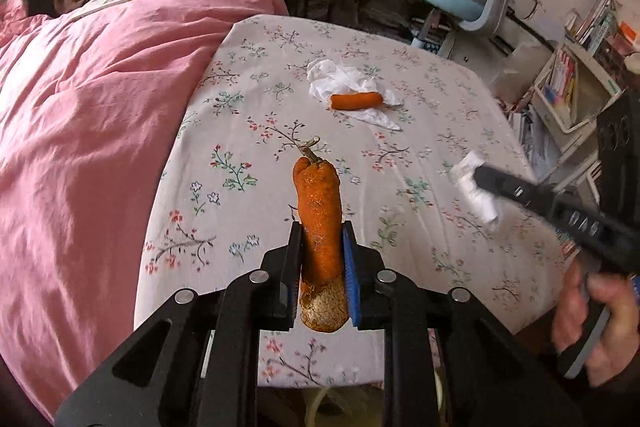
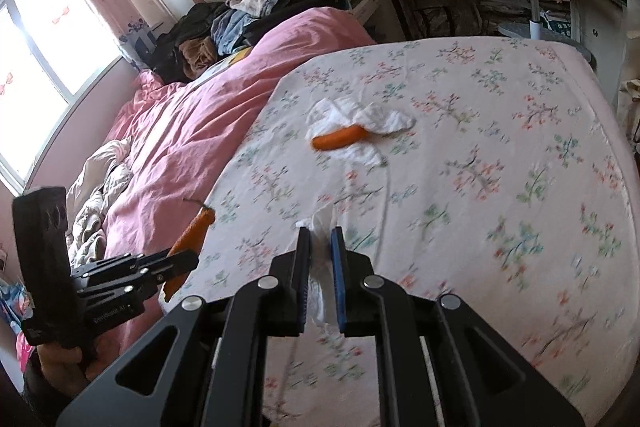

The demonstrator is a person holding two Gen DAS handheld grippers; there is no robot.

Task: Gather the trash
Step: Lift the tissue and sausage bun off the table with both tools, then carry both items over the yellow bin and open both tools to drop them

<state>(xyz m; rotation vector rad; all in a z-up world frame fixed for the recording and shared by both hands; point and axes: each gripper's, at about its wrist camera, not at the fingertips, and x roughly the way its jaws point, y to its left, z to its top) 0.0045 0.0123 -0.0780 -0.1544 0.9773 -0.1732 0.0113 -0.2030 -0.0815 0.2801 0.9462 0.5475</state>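
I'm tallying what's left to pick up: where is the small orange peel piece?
The small orange peel piece lies on the crumpled white tissue near the floral bedsheet's far end, beyond both hand-held grippers, in both wrist views.

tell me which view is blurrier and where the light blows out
The right wrist view is blurrier: the floral sheet smears with motion, and the window at its left blows out to white. The left wrist view is sharper, with the orange peel in the left tool crisp; only the right tool and its tissue are smeared. Both bend at the edges.
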